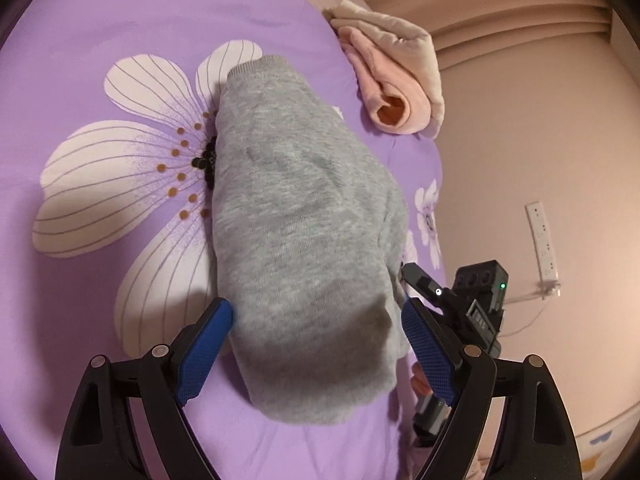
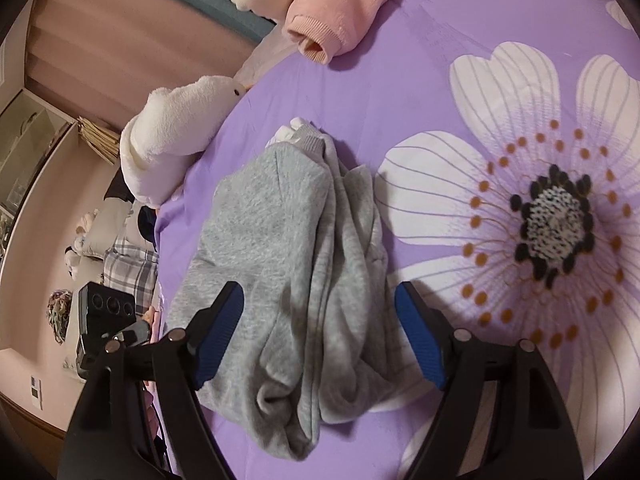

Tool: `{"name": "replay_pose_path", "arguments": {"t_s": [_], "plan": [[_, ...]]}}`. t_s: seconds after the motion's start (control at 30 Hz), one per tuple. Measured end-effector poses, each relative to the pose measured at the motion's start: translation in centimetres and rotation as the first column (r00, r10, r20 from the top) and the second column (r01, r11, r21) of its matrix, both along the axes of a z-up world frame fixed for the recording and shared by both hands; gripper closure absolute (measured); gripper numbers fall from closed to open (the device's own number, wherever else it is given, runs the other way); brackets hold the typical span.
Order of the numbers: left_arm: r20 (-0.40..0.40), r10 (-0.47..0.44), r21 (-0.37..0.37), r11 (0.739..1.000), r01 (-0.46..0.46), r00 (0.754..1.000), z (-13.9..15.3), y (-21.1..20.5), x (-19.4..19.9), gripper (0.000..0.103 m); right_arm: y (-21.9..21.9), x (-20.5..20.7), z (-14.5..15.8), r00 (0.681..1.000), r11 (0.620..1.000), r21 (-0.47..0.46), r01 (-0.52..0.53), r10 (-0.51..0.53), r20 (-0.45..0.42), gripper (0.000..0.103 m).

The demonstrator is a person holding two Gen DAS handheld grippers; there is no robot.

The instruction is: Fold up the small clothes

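A small grey sweatshirt (image 1: 300, 220) lies folded into a long bundle on the purple flowered bedsheet (image 1: 80, 60). My left gripper (image 1: 318, 344) hovers over its near end, open, with a blue pad on either side of the cloth and neither pressing on it. In the right wrist view the same sweatshirt (image 2: 280, 240) shows its ribbed cuff at the far end and loose folds on the right side. My right gripper (image 2: 320, 336) is open above its near end and holds nothing. The other gripper (image 1: 460, 300) shows just past the bed's edge.
A folded pink and cream garment (image 1: 392, 88) lies near the bed's edge beyond the sweatshirt, also seen as a pink sleeve (image 2: 340, 12). A white plush toy (image 2: 176, 128) sits at the bed's edge. A wall power strip (image 1: 542, 240) hangs beside the bed.
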State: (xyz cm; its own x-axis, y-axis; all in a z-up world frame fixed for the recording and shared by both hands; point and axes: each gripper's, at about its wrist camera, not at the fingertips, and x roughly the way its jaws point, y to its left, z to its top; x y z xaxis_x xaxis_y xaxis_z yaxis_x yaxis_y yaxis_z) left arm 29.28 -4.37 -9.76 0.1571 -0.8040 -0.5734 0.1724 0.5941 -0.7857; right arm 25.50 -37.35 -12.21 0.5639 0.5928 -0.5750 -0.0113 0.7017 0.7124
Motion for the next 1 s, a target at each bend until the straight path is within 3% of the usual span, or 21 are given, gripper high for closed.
{"name": "replay_pose_path", "arguments": {"t_s": [0.63,1.0], "plan": [[0.014,-0.001,0.065,0.998,0.000,1.000,-0.6,-0.2,0.7,0.013,-0.1,0.8,-0.4,1.000,1.000,0.008,-0.016,0.016,0.001,0.024],[0.083,-0.008,0.187,0.982,-0.008,0.997,0.4,-1.2,0.1,0.013,-0.3,0.9,-0.7,1.000,1.000,0.017,-0.006,0.006,-0.006,0.025]]}}
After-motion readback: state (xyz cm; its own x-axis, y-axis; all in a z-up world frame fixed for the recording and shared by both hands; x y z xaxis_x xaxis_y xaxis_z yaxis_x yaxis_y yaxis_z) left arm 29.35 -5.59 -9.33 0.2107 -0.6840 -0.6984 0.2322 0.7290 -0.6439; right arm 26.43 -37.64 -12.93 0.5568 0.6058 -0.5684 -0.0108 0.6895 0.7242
